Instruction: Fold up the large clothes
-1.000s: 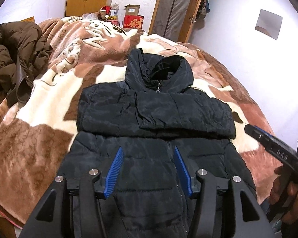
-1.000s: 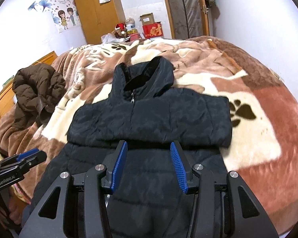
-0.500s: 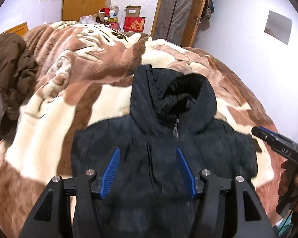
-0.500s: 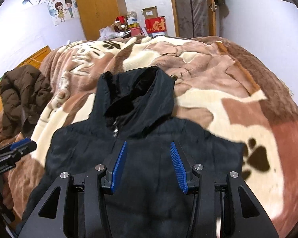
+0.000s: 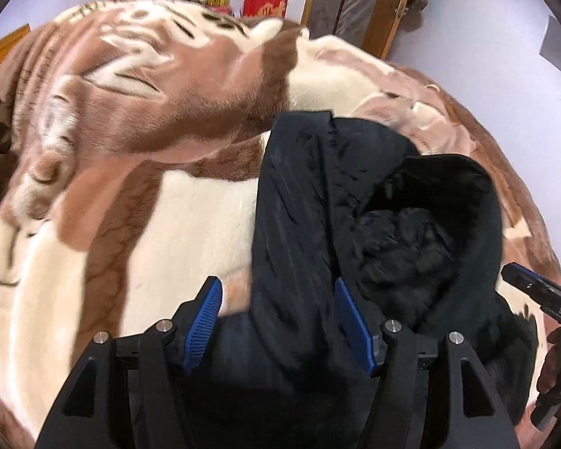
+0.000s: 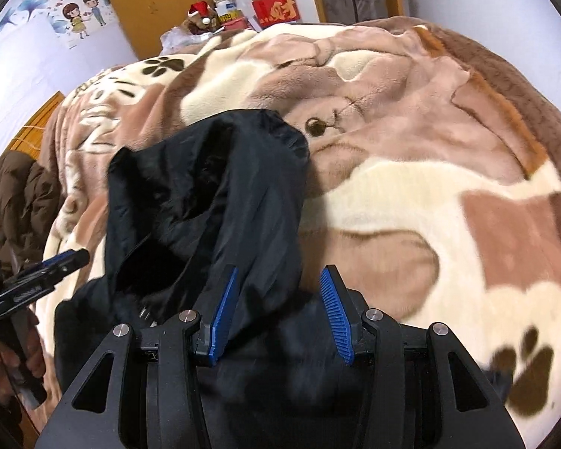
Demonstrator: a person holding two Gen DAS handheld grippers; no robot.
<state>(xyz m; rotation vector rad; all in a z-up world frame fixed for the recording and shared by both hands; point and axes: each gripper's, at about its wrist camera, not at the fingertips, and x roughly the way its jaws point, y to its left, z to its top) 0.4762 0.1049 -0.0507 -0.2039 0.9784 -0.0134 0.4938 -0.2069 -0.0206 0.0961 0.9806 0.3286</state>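
The left gripper (image 5: pixel 278 321) is hanging nearest the lens in its own view, angled down over the black jacket (image 5: pixel 374 232). Its 2 blue fingers (image 5: pixel 202 323) are standing wide and are opening further; the left edge of the jacket's hood is lying under the gap, but the pads are not pressing on it. The right gripper (image 6: pixel 278 312) is hanging the same way in its own view, its fingers (image 6: pixel 334 316) sitting at a middling gap, with the right edge of the hood below them and nothing clamped.

The jacket is lying on the bed, spread on the brown and cream blanket (image 5: pixel 149 187), with its body toward the cameras and its hood (image 6: pixel 205 194) pointing away. The hood is lying open, showing a dark fuzzy lining. To the right of the jacket in the left view, the other gripper is reaching in, with a hand (image 5: pixel 555 370) around its handle. To the left of the jacket in the right view, the left gripper is showing the same way.

Left of the jacket, a brown coat (image 6: pixel 22 194) is lying bunched at the blanket's edge. Beyond the jacket, past the far end of the bed, a red box (image 6: pixel 276 9) and a toy in a red hat (image 6: pixel 200 17) are sitting near a wooden wardrobe (image 6: pixel 149 0).
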